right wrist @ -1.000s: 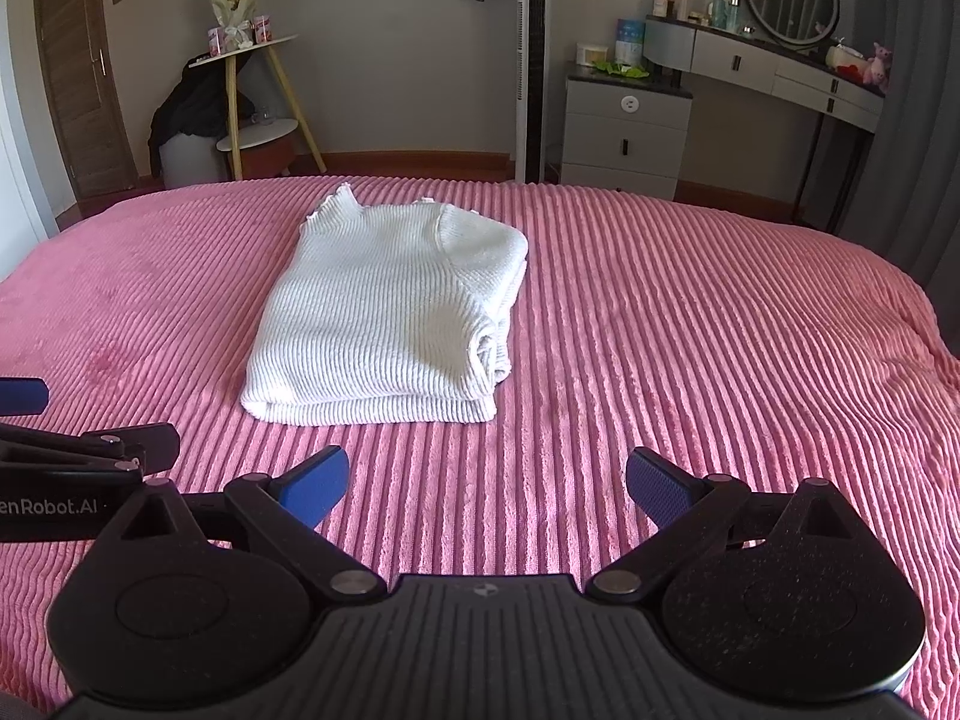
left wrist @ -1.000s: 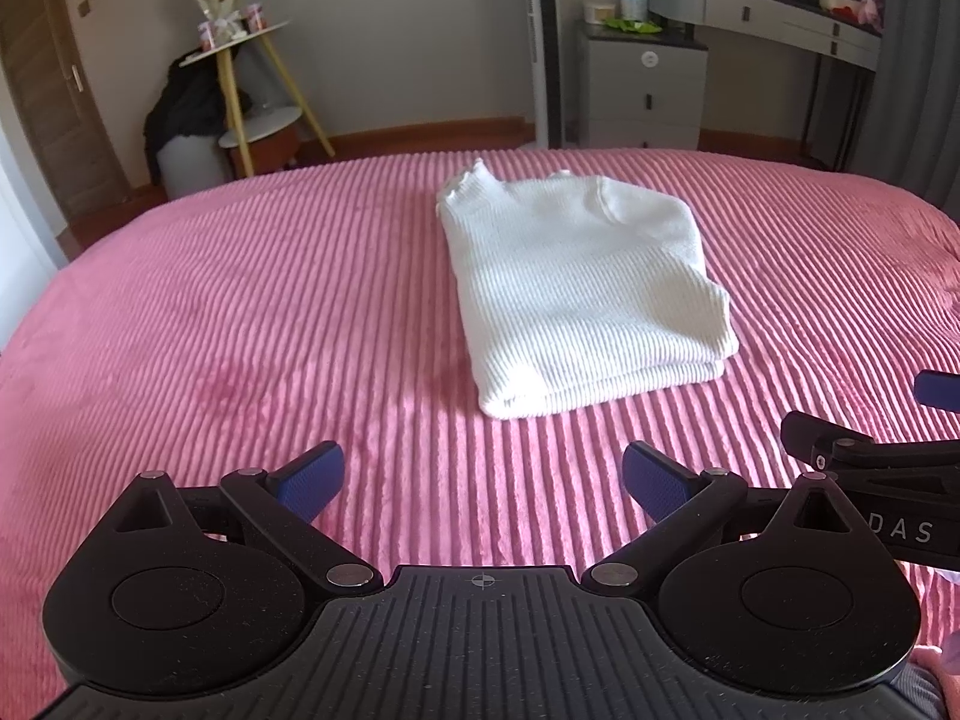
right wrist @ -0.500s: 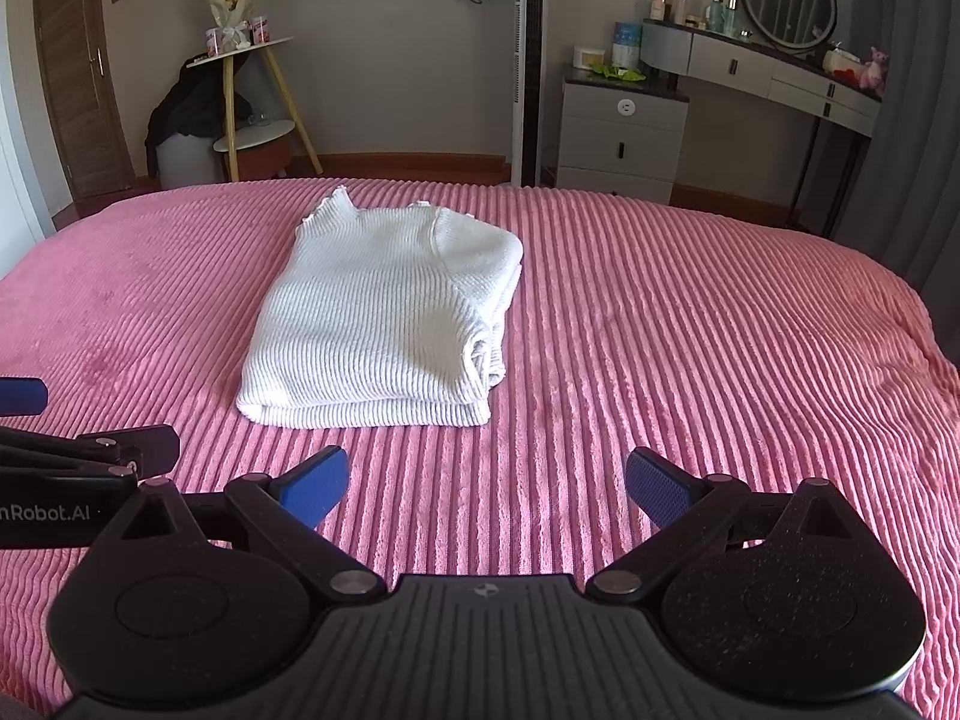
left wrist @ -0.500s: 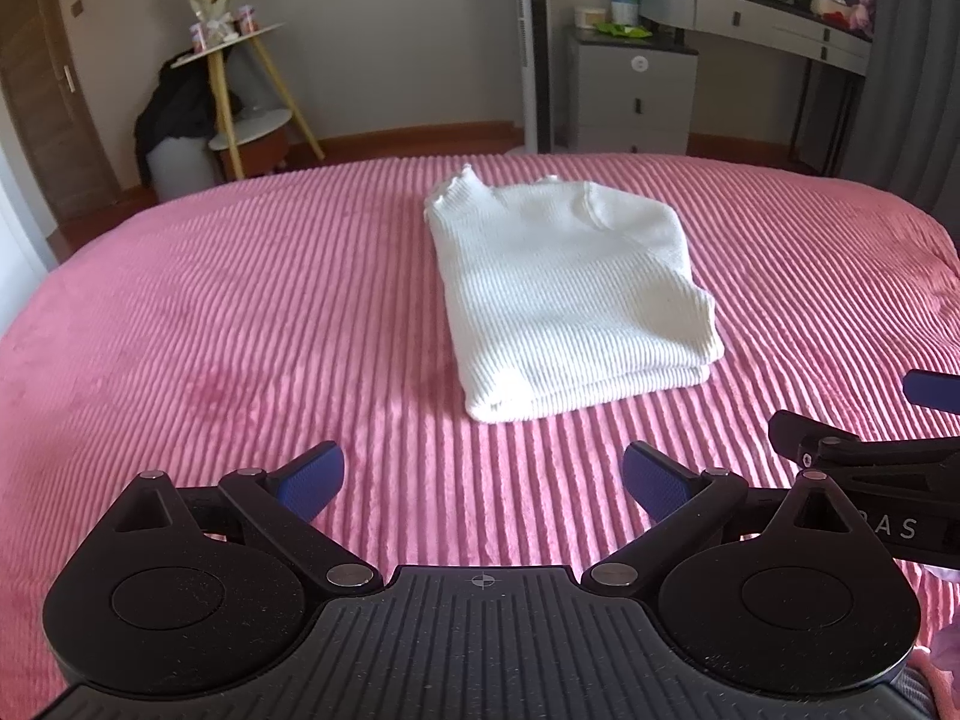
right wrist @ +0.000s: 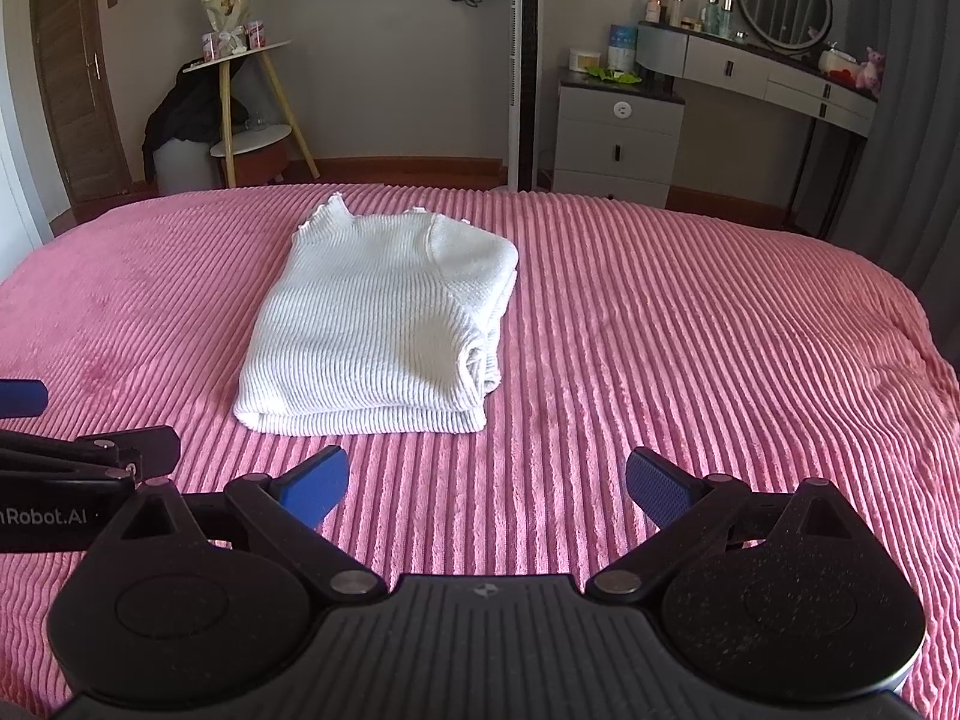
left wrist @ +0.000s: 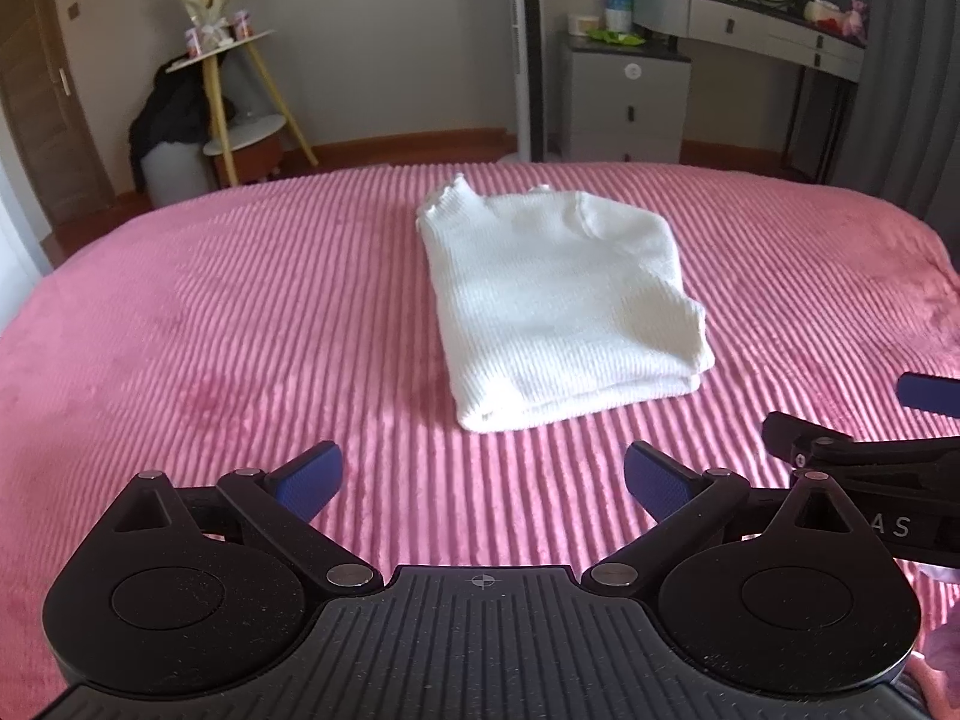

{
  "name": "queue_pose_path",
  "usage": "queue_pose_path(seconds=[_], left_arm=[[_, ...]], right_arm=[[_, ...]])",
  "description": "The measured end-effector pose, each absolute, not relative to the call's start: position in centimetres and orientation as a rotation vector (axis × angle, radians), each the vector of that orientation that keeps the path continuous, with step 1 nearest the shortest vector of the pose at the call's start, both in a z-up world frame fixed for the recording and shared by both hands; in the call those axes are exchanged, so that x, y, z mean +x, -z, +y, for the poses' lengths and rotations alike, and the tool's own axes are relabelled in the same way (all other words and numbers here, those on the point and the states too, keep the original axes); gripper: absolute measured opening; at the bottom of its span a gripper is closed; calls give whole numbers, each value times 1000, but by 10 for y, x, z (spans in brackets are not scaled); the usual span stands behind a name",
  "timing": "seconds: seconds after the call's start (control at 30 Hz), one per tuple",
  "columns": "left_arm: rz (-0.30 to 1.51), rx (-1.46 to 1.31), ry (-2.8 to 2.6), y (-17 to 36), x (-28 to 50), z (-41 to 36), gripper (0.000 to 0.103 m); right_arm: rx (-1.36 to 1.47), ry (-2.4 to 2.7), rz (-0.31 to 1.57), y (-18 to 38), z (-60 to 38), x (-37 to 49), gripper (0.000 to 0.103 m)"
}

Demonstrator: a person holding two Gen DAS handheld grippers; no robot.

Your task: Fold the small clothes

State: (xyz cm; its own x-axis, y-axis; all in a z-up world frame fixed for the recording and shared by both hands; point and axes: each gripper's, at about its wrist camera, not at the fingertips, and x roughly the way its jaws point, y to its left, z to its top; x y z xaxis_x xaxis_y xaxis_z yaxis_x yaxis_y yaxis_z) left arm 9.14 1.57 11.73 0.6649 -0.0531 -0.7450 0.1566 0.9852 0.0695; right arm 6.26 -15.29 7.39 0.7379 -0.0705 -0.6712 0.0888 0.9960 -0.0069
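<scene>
Drawn back slightly from the folded white sweater point(left wrist: 561, 306), left gripper point(left wrist: 480, 483) and right gripper point(right wrist: 486, 483) spread wide, empty; soft, light, floppy knit, probably best pinched at the near folded edge

Folded white sweater point(left wrist: 561, 306) on pink ribbed bedspread point(left wrist: 240, 324), left gripper point(left wrist: 480, 483) wide apart, empty, well short of it

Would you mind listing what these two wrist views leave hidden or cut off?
- White sweater: its inner layers and sleeves are hidden by the top fold in both views.
- Right gripper: in the left wrist view the frame's right edge cuts it off.
- Left gripper: the right wrist view shows only a sliver at the left edge.
- Bottles on the dressing table: too small to identify.
</scene>
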Motion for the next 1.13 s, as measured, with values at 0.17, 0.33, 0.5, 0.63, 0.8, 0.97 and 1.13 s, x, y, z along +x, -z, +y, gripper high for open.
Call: queue_pose_path(seconds=[0.17,0.33,0.5,0.63,0.8,0.97,1.13], left_arm=[[825,135,134,-117,91,13,102],[819,155,123,-117,92,11,103],[819,160,113,-116,91,12,103],[814,173,104,-115,89,12,103],[828,165,101,-112,88,13,103],[830,165,101,-112,86,12,103],[840,159,105,-111,85,13,103]], right_arm=[[23,91,740,-74,-153,64,99],[23,89,746,-73,-152,64,99],[18,86,746,-73,-152,64,99],[21,85,745,-73,-153,63,99],[7,84,748,-73,-153,60,99],[10,83,748,-73,-155,58,99],[12,84,744,-74,-155,56,99]])
